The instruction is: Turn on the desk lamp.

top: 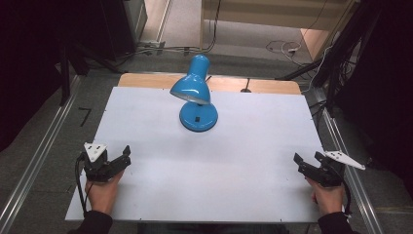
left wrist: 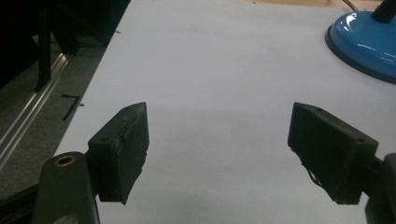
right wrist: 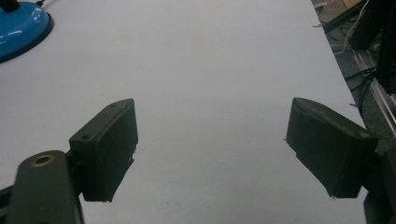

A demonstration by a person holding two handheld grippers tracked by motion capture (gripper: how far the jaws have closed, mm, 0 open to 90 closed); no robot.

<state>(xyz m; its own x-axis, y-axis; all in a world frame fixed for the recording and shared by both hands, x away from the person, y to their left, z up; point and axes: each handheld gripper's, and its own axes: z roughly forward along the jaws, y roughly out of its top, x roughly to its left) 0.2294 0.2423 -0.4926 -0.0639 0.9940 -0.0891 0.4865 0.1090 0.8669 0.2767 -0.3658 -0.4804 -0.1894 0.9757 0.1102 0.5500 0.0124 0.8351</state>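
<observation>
Blue enamel covers the desk lamp [top: 196, 95], which stands toward the far middle of the white tabletop [top: 209, 165], its round base [top: 198, 117] flat on the surface and its shade [top: 191, 89] tipped down over that base on a short neck. The base's rim also shows at the upper right of the left gripper view [left wrist: 362, 44] and at the upper left of the right gripper view [right wrist: 21, 28]. Both tools sit well apart from the lamp, near the person's edge of the table. At the near left corner the left gripper [top: 121, 158] is held in the left hand [top: 102, 192]; its jaws stand wide, nothing between them, with bare white surface showing in the gap in its own view [left wrist: 217, 154]. At the near right corner the right gripper [top: 308, 160] is held in the right hand [top: 327, 197]; its jaws are likewise spread wide and hold nothing, over bare tabletop in its own view [right wrist: 210, 154]. Neither tool touches the lamp. A broad stretch of white surface lies between the two grippers and runs up to the lamp's base. Along the far edge a strip of wood [top: 263, 86] shows beyond the white sheet. Metal rails [top: 34, 165] run beside the table's left and right edges, and cables [top: 282, 48] lie on the floor beyond.
</observation>
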